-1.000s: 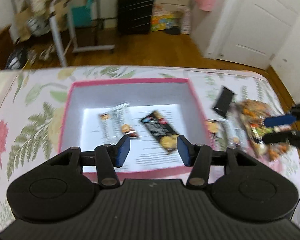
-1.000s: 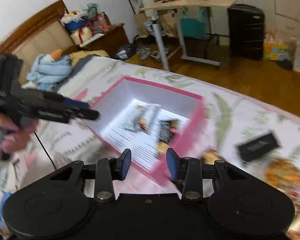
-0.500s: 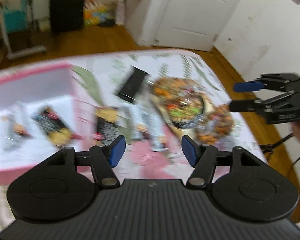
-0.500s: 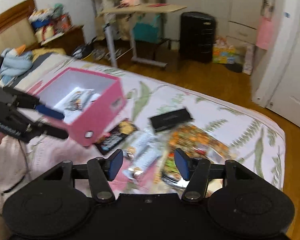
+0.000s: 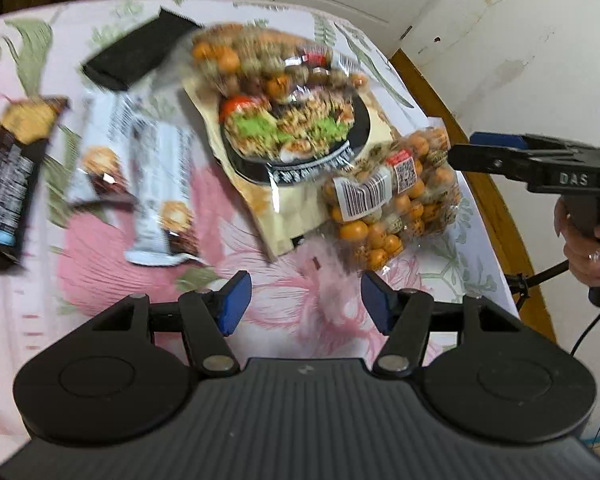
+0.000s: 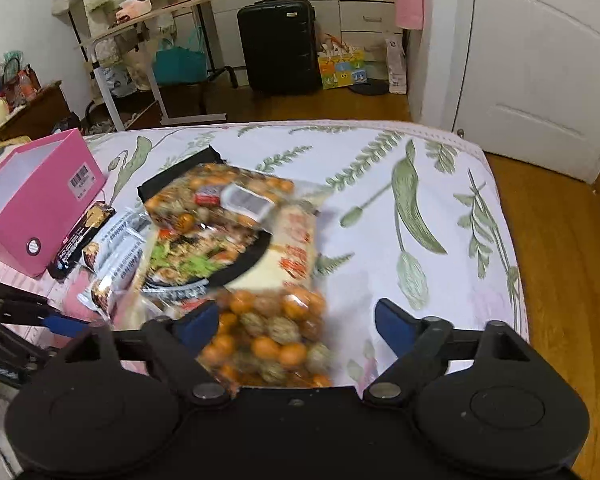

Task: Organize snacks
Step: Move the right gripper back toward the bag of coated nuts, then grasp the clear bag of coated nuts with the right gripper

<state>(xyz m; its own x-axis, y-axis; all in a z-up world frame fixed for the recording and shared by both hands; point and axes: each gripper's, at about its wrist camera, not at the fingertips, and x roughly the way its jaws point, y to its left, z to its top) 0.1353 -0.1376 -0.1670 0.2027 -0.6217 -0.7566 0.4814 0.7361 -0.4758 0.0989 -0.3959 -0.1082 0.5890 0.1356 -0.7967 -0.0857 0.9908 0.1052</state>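
Both grippers have swung off the pink box (image 6: pixel 40 200) and now sit over the loose snacks on the bed (image 6: pixel 420 200). Right gripper (image 6: pixel 296 326) is widening its jaws, nothing pinched, with the clear bag of round orange snacks (image 6: pixel 268 336) lying directly beneath and between its fingers, nearer the left finger. Left gripper (image 5: pixel 304 304) has its jaws about half apart and narrowing a touch, only bedspread between them; that same bag (image 5: pixel 392 200) lies ahead and to its right. So the right hand is plainly nearer. The bag's long axis looks to run away from the right gripper, toward the big mixed-snack pack (image 6: pixel 220 240). The box sits far left.
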